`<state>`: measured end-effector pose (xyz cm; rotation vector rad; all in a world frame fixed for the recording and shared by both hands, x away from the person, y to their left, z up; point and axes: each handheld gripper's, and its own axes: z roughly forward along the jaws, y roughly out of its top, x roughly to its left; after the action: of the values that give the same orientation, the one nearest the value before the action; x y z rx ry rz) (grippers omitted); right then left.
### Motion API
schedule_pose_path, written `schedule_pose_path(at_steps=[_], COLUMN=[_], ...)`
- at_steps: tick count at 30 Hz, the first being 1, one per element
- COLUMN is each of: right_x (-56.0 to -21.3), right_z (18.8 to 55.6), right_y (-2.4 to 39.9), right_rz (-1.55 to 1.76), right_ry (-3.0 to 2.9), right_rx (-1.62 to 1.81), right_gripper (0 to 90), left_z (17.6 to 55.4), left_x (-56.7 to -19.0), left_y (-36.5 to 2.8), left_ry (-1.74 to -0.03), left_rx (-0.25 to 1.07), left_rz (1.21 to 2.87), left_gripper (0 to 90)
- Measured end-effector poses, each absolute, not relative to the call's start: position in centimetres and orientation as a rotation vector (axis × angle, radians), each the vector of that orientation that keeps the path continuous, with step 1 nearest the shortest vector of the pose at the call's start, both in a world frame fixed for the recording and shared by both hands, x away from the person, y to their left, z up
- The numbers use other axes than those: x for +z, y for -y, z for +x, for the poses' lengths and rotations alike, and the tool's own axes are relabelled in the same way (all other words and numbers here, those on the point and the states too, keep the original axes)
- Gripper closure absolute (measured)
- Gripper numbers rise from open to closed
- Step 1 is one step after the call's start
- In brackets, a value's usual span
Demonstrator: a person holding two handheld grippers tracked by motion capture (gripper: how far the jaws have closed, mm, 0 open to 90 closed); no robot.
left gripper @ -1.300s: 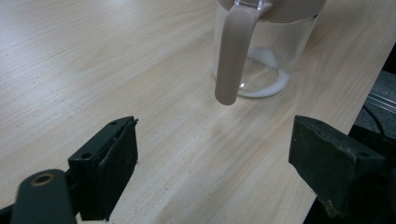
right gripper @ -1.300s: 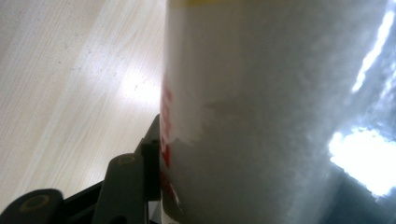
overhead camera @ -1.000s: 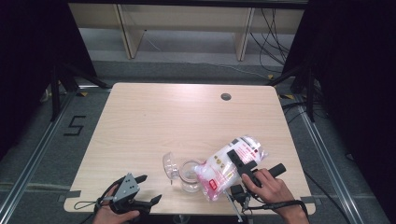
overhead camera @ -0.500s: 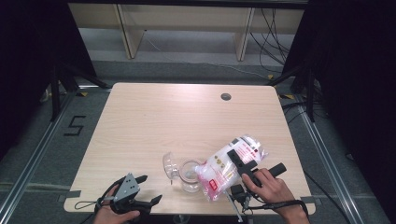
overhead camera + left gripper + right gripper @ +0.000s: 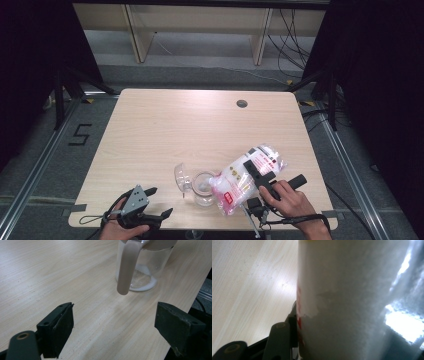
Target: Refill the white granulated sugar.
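Right claw [image 5: 253,172]: you have it clamped across the clear plastic bag of white powder with red print [image 5: 246,179], a jaw on either side of the bag's middle.
Bag against your right claw: it lies tilted between the jaws, its lower end tipped over the mouth of the clear glass jar [image 5: 202,188] just left of that claw.
Left claw [image 5: 115,330]: your jaws stand wide apart with nothing between them, low over the light wooden bench [image 5: 190,130].
Jar against your left claw: it stands just ahead of the jaws and apart from them, with a little white powder [image 5: 146,283] on its bottom and its beige handle [image 5: 127,266] hanging toward you.
Hard to make out: the bag blocks your right claw's far jaw in its own view. The jar's top is cut off in your left claw's view. The bag's red print is too small to read.
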<state>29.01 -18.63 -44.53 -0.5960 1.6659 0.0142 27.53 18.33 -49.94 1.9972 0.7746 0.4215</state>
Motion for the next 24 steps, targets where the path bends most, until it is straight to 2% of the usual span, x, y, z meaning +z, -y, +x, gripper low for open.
schedule_pose_path(at_steps=[24], right_x=[-44.40], right_z=[28.84], right_y=[18.16], right_rz=[-0.621], right_ry=[-1.651], right_rx=[0.006], right_gripper=[52.6], left_z=[27.62], left_x=[-49.98], left_y=[-18.25], left_ry=[-0.755], left_rx=[0.437], left_rz=[2.005], left_gripper=[15.3])
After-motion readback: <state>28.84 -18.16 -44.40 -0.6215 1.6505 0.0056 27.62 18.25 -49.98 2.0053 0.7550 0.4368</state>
